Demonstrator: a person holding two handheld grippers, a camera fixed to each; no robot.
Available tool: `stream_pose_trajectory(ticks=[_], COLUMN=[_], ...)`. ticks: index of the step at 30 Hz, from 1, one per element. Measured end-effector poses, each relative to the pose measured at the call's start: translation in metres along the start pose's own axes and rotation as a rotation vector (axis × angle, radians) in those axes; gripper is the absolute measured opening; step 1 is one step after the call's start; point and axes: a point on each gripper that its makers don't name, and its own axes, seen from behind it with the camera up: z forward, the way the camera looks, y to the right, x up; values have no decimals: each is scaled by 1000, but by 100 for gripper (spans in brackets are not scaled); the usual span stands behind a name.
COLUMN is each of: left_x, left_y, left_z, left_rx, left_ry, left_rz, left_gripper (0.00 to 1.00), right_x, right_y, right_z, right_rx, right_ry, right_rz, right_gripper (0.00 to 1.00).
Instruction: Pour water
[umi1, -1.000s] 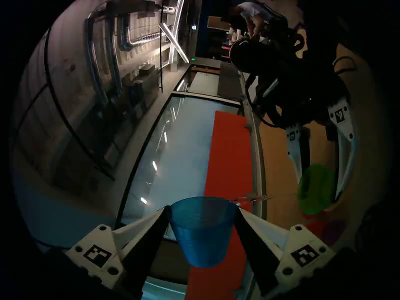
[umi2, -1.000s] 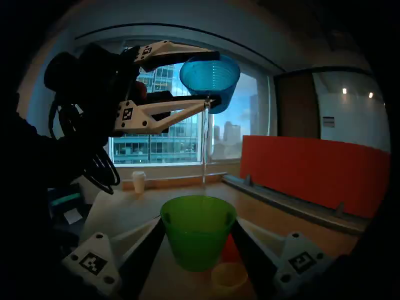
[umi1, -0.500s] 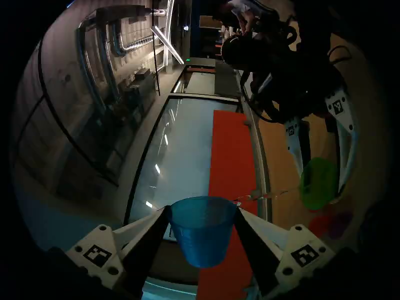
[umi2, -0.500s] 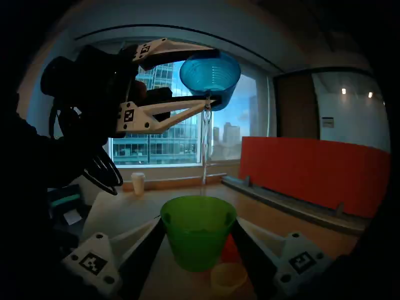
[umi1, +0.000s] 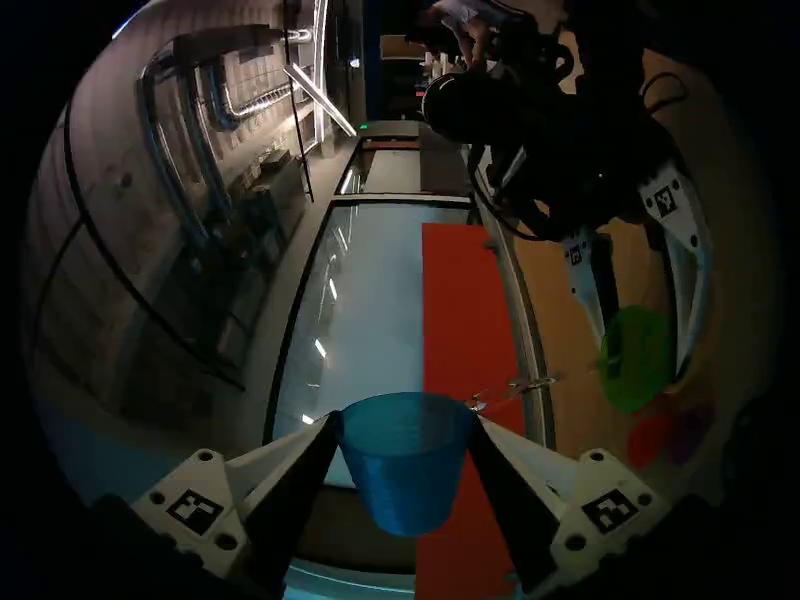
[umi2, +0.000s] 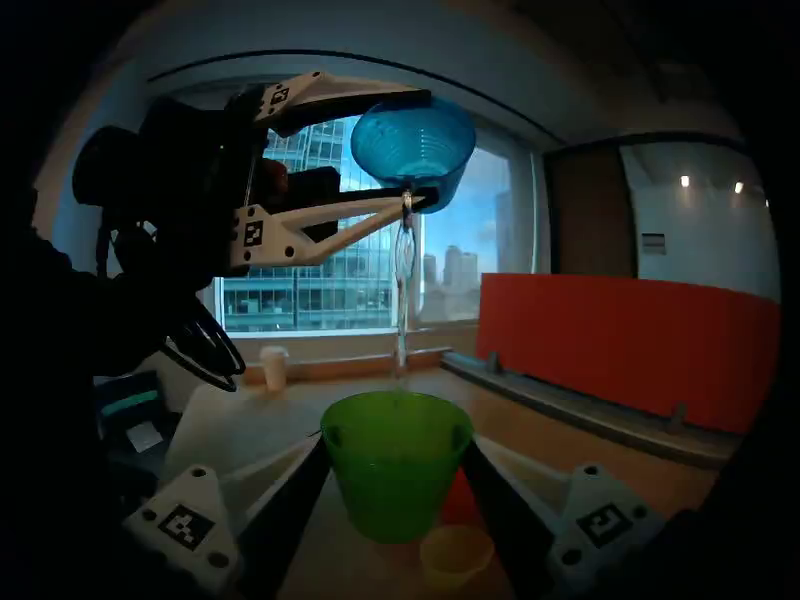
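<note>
At 6 o'clock in the right gripper view, the right gripper (umi2: 395, 445) pinched the green cup (umi2: 395, 480) between its two fingers, one on each side of the cup wall. The cup stood upright with its mouth open upward.

At 12 o'clock in the same view we saw the left gripper (umi2: 425, 150) above the green cup, turned on its side. It clamped the blue cup (umi2: 415, 145) between both fingers. The blue cup was tipped, with its mouth facing the camera.

From its lower rim a thin, twisting stream of water (umi2: 402, 290) ran straight down to the green cup's mouth. We could not tell the water level in either cup.

In the left gripper view the blue cup sat at 6 o'clock between that gripper's fingers. The green cup showed at 3 o'clock, farther off, in the other gripper.

We also noted, in the right gripper view:
- a small yellow cup (umi2: 455, 550) on the bench (umi2: 250, 430) at 6 o'clock, just below the green cup
- a white paper cup (umi2: 272, 365) near the window (umi2: 300, 280) at 8 o'clock
- an orange partition (umi2: 640, 340) along the bench at 3 o'clock
</note>
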Motion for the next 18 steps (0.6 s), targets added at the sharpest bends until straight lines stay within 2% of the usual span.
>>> stream_pose_trajectory(ticks=[9,18], left_x=[2,7], left_y=[2,-4], left_z=[-3,-4], left_rx=[-1,13], left_ry=[2,17], left_rz=[34,81], left_gripper=[89,89], right_x=[0,1], right_y=[-1,1], right_z=[-1,-1], right_rx=[1,-3], right_ry=[2,3], right_rz=[2,2], right_gripper=[90,90])
